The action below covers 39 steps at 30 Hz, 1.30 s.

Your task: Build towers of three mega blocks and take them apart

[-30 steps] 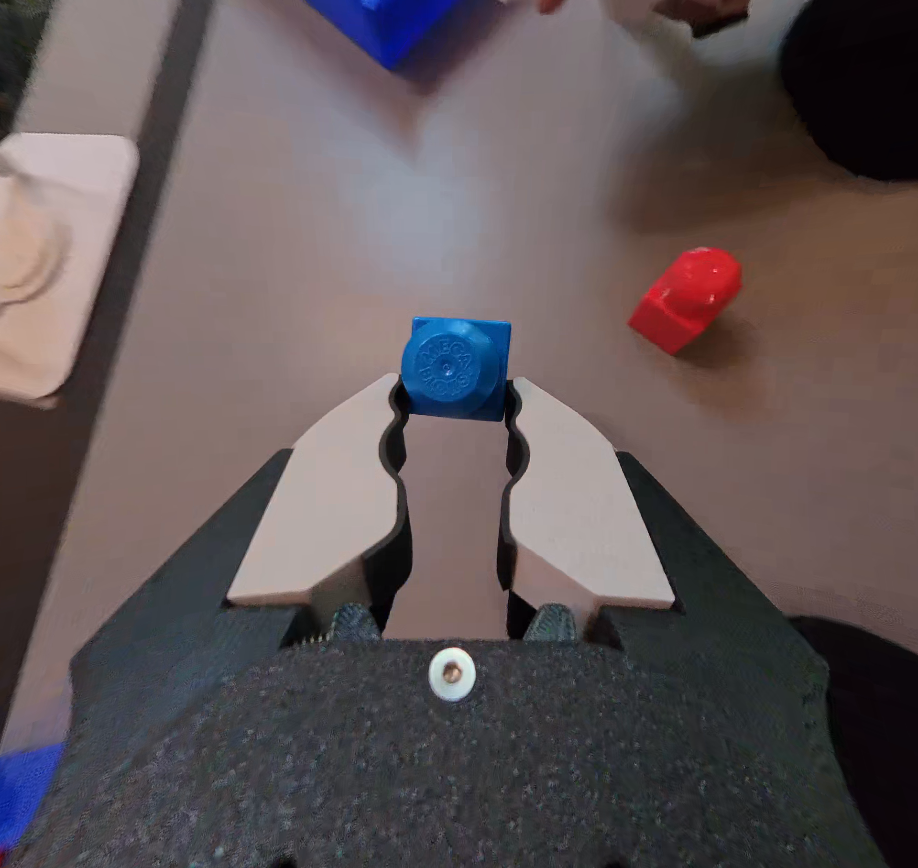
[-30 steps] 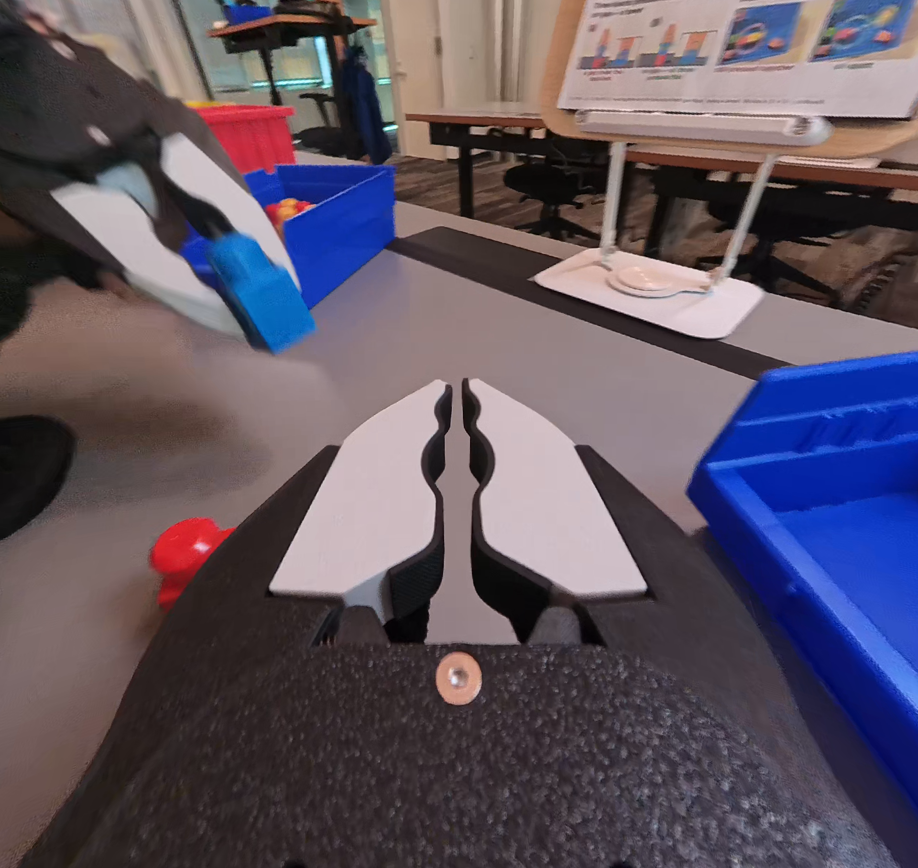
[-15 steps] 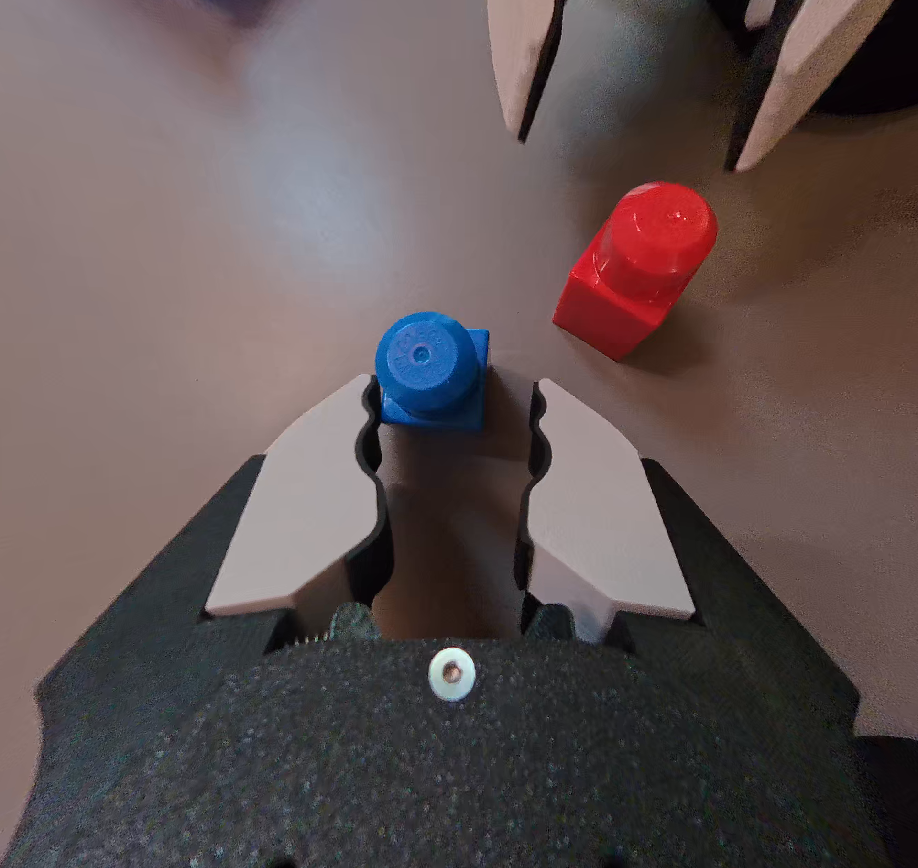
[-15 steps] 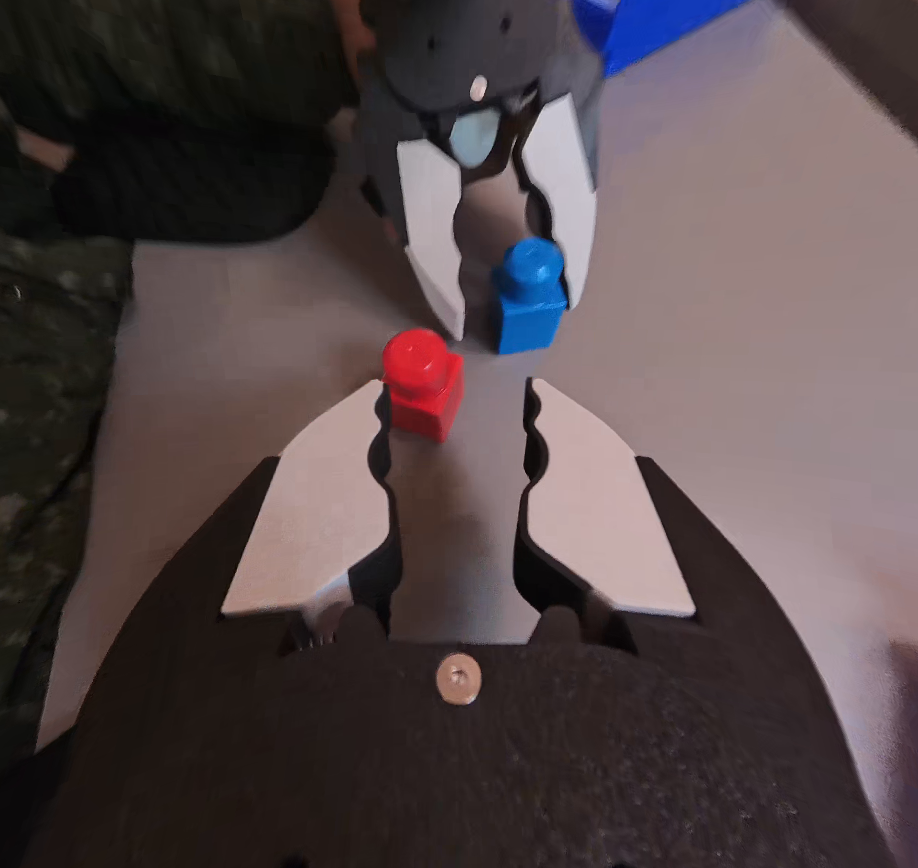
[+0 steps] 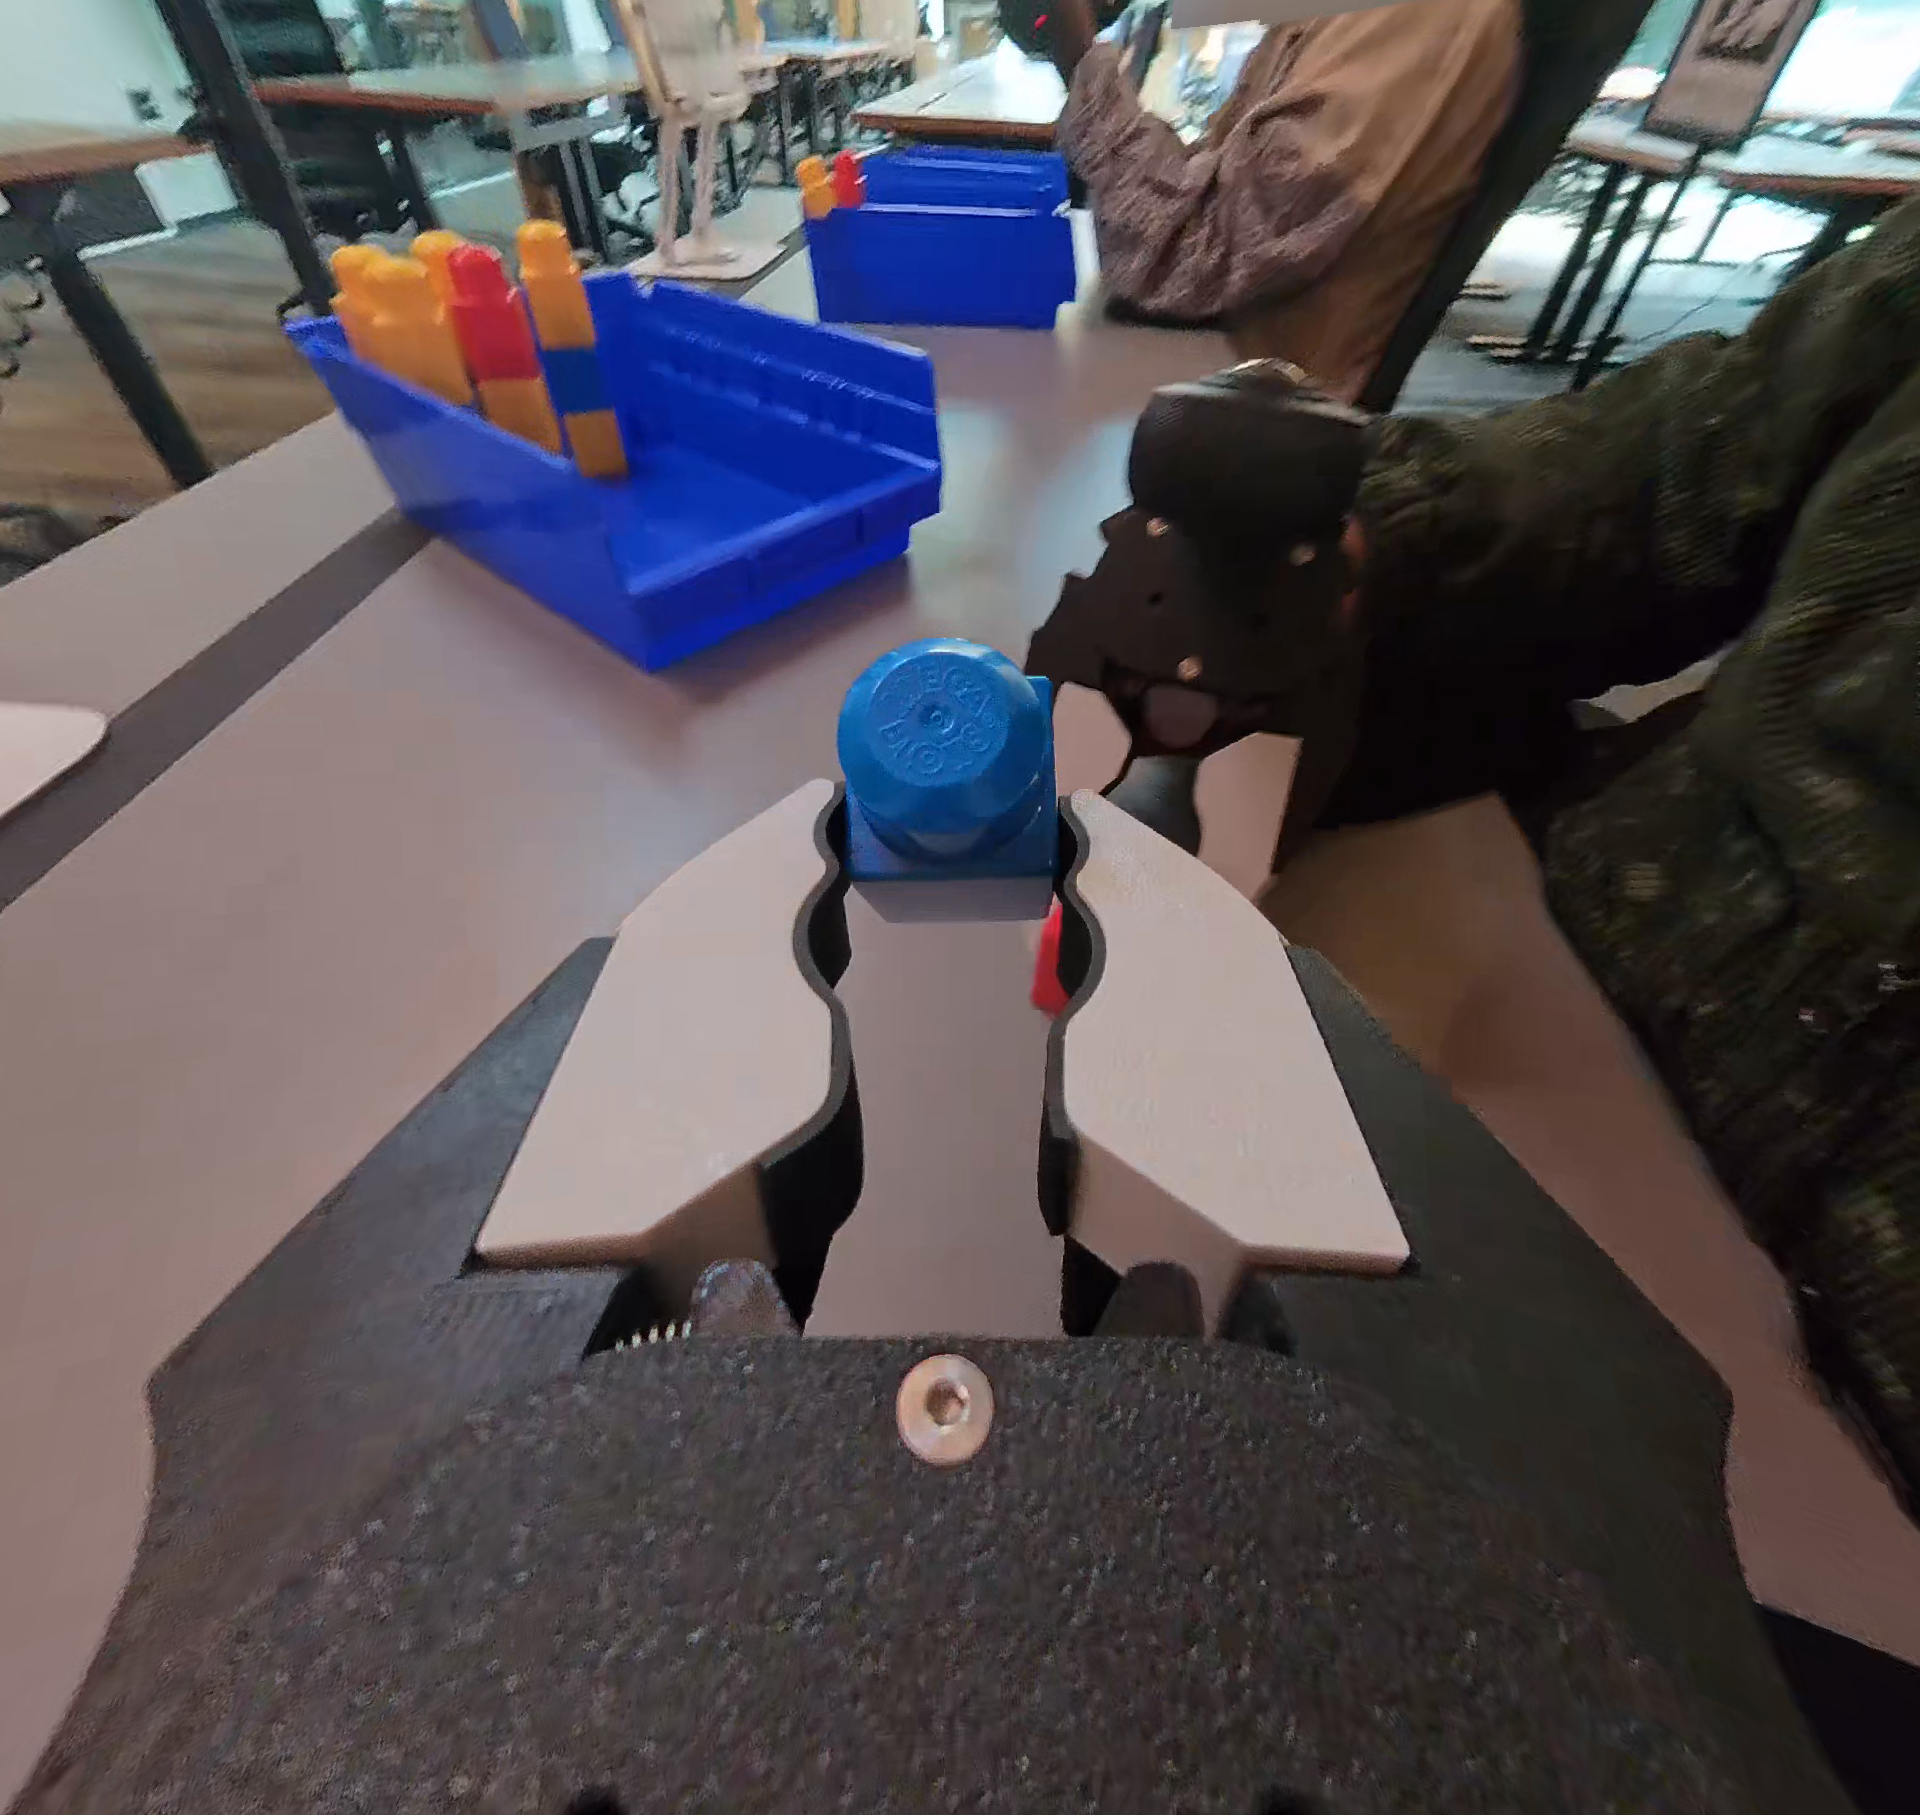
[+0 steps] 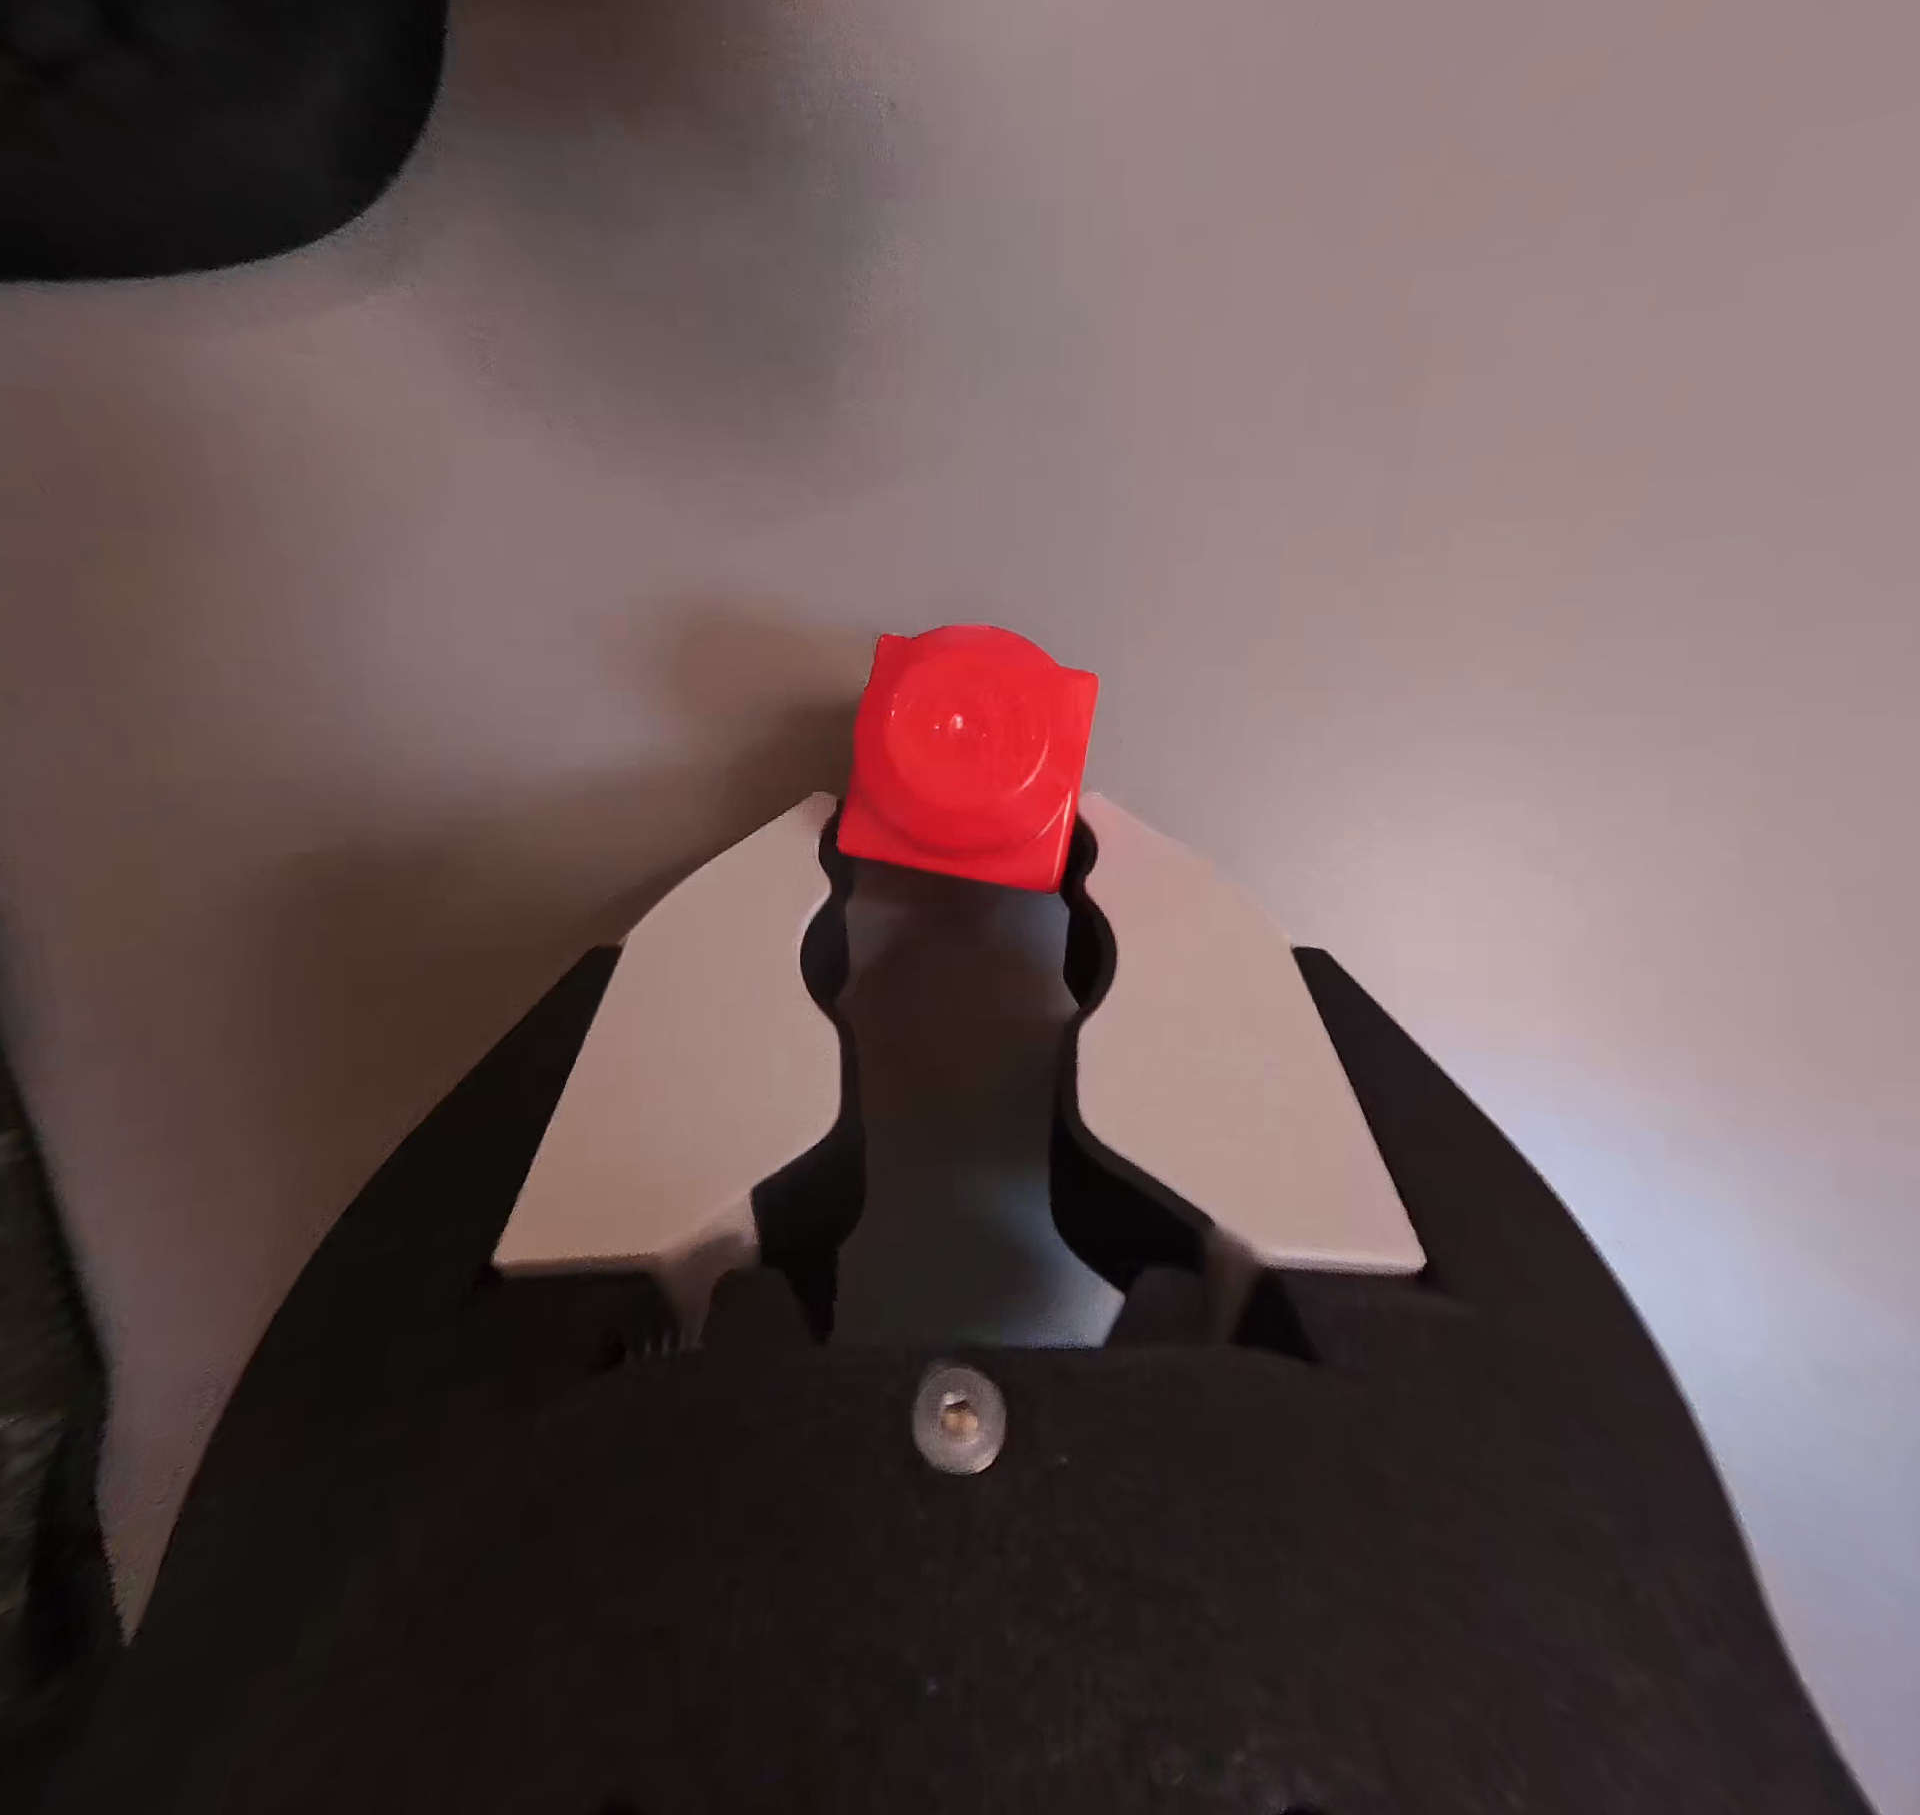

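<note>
My left gripper is shut on the base of a blue mega block, stud facing the camera, held over the grey table. A sliver of a red mega block shows between my left fingers, below the blue one. In the right wrist view, my right gripper points down at the table, its fingertips closed on the sides of the red mega block. The right gripper's black body also shows in the left wrist view, just right of the blue block.
A blue bin at the back left holds several orange, red and blue block towers. A second blue bin stands farther back. A person in brown sits beyond. A dark green sleeve fills the right. About 15 centimeters separates my left fingertips from my right.
Half a second ago the left gripper was open around the blue block on the table; now it is shut on it and tilted up. The right gripper reached the red block and closed on it.
</note>
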Each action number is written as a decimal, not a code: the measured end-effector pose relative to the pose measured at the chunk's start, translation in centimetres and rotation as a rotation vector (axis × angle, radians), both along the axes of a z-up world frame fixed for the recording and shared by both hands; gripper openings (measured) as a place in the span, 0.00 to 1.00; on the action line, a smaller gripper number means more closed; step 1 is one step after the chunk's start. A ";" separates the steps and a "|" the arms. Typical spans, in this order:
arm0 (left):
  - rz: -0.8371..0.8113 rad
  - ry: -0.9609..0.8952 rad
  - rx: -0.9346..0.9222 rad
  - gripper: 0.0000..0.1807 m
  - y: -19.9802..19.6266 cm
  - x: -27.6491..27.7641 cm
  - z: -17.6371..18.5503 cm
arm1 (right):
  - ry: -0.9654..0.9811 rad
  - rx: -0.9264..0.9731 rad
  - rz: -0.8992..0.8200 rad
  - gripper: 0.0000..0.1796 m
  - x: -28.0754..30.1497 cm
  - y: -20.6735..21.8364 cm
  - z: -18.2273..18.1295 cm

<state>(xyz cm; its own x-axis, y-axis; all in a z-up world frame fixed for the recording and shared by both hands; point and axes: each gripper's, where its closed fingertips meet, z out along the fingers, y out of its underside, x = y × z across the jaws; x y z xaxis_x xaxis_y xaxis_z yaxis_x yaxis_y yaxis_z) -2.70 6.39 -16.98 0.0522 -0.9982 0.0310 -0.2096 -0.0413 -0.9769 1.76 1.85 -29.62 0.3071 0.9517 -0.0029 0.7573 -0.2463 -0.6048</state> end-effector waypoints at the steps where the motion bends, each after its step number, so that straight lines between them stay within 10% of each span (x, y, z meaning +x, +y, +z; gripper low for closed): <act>1: -0.034 -0.011 0.002 0.20 -0.8 0.1 0.3 | -0.001 0.010 0.005 0.21 -0.2 0.0 0.0; 25: -0.259 0.674 0.177 0.21 -7.8 1.4 -8.2 | -0.061 0.060 0.174 0.21 -3.0 -3.1 0.1; 39: -0.258 0.371 0.123 0.26 -7.3 2.7 -5.3 | 0.040 -0.022 0.138 0.21 -2.9 -2.6 0.4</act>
